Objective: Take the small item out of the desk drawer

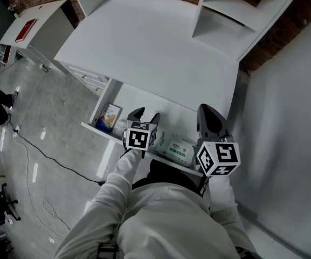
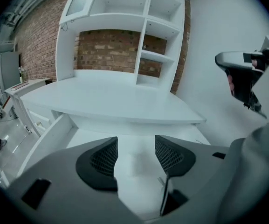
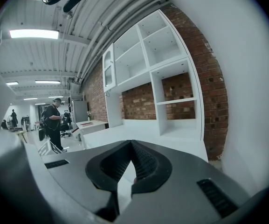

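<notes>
White-and-green, a soft packet (image 1: 179,150) lies in the pulled-out drawer (image 1: 102,131), towards its right end and close to the front rim. A colourful picture card (image 1: 108,117) leans at the drawer's left end with a small pale thing (image 1: 120,127) just beside it; I cannot tell what that one is. The drawer hangs open below the front edge of the white worktop (image 1: 150,53).

My left claw (image 1: 146,115) hovers over the middle of the drawer, between card and packet and touching neither. In the left gripper view the left claw (image 2: 135,146) stands wide apart with only the drawer's bare white bottom showing between its dark ribbed pads (image 2: 99,157).

My right claw (image 1: 208,112) is held off to the right of the packet, above the drawer's right end. In the right gripper view its tips (image 3: 132,143) meet with nothing between them.

Further out, an open white shelf unit (image 1: 225,15) stands on the back of the worktop against a brick wall (image 2: 111,50), and a person (image 3: 52,120) in dark clothes stands far down the room
</notes>
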### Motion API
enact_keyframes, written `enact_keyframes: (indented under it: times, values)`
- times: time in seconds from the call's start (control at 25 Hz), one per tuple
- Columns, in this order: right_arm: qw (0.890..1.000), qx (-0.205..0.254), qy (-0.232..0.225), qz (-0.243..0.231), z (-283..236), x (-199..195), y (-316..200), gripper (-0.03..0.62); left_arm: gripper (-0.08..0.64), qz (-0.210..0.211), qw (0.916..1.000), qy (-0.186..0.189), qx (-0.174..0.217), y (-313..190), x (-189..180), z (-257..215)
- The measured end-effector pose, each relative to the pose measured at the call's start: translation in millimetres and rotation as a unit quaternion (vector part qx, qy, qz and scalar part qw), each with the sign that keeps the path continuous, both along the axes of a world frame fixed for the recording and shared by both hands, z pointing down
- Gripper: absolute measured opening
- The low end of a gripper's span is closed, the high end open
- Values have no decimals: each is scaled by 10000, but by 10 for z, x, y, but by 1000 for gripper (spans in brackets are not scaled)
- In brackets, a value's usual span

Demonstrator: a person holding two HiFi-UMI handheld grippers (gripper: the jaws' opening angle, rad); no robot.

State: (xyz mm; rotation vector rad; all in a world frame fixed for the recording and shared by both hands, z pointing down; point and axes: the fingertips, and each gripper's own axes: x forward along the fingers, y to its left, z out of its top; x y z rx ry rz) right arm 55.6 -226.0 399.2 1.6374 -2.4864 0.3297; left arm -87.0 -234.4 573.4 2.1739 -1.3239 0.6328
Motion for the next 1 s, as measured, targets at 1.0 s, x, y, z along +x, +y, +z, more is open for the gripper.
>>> enact_keyframes:
  times: [1.0]
  values:
    - [9979,-590,-238,90,419,185,-398,28,256,431,9776,-568,-1978,-91,319,1466]
